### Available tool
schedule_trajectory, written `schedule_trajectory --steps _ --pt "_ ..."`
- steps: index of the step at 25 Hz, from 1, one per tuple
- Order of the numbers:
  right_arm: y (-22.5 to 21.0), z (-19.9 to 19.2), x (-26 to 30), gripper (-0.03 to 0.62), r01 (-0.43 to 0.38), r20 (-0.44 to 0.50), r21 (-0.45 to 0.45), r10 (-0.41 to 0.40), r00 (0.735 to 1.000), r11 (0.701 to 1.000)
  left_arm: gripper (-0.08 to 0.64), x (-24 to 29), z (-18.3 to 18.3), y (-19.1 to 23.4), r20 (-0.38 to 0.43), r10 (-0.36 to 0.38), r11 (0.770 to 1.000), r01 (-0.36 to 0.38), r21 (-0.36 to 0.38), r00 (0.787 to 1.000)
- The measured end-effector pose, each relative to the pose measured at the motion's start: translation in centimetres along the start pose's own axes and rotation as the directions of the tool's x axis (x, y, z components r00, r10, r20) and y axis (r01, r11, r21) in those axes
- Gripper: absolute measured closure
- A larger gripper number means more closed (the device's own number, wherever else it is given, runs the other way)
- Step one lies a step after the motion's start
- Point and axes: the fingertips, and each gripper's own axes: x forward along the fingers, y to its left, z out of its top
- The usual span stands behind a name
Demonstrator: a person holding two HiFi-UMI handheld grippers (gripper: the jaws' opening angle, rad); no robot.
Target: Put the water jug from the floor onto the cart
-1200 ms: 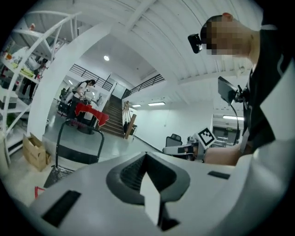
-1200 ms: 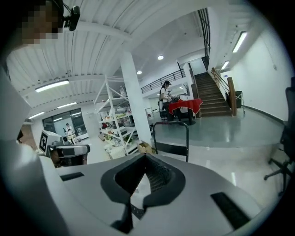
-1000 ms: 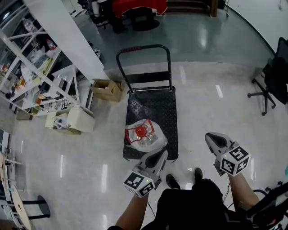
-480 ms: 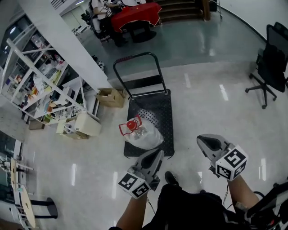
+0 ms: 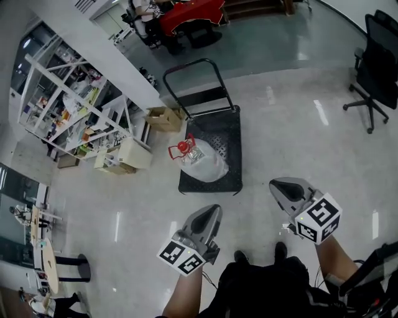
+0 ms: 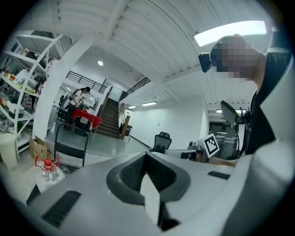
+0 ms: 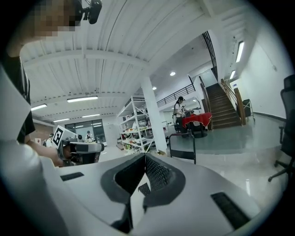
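- where's the water jug?
- the water jug (image 5: 200, 163) is on the cart (image 5: 227, 133). it sits on the left side of the deck, toward the end away from the push handle (image 5: 194, 66). its red cap (image 5: 182, 148) is by the deck's left edge. in my left gripper view it looks upright.
- and your grippers?
- my left gripper (image 5: 213, 211) has its jaws pressed together with nothing between them. my right gripper (image 5: 278, 185) is the same, closed and empty. both are well apart from the cart, off its handle-free end. the left one is about in line with the deck and the right one is out past the deck's right edge.
- what's around the cart?
- a cardboard box (image 5: 163, 118) is just beside its left corner at the handle end. a white shelving rack (image 5: 68, 105) stands further left. an office chair (image 5: 378, 68) is well off to its right, and a red-covered table (image 5: 186, 9) lies beyond the handle.
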Motion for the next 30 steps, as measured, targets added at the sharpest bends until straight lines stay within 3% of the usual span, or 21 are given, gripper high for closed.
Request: schedule_trajectory --steps 8,11,15,19,26,30 --pt "9.1 -1.8 -2.1 0.589 0.033 0.012 -0.045 -0.032 0.999 0.998 0.56 -10.6 -2.2 -3.3 0.009 -0.04 0.999 0.04 0.036 0.999" --pt "13.6 -4.1 -4.0 0.59 0.065 -0.01 -0.061 -0.066 0.998 0.996 0.56 -15.1 -4.3 -4.8 0.032 -0.071 0.997 0.07 0.045 0.997" --pt "19.7 -8.0 -6.1 0.591 0.12 -0.066 -0.019 -0.121 0.99 0.993 0.56 -20.8 -8.5 -5.7 -0.004 -0.12 0.993 0.12 -0.017 0.993" --pt "25.4 -8.5 -9.6 0.59 0.134 -0.077 -0.013 -0.135 0.988 0.991 0.56 -25.3 -9.1 -7.5 -0.004 -0.136 0.989 0.135 -0.058 0.991" --pt "30.1 -9.9 -20.2 0.59 0.181 -0.014 -0.004 -0.181 0.983 0.983 0.56 -28.6 -8.4 -16.6 0.035 -0.143 0.99 0.143 -0.003 0.989" --pt "32.1 -10.1 -26.5 0.59 0.182 0.032 -0.022 -0.181 0.983 0.983 0.56 -31.1 -8.2 -22.5 0.041 -0.11 0.993 0.108 0.047 0.993"
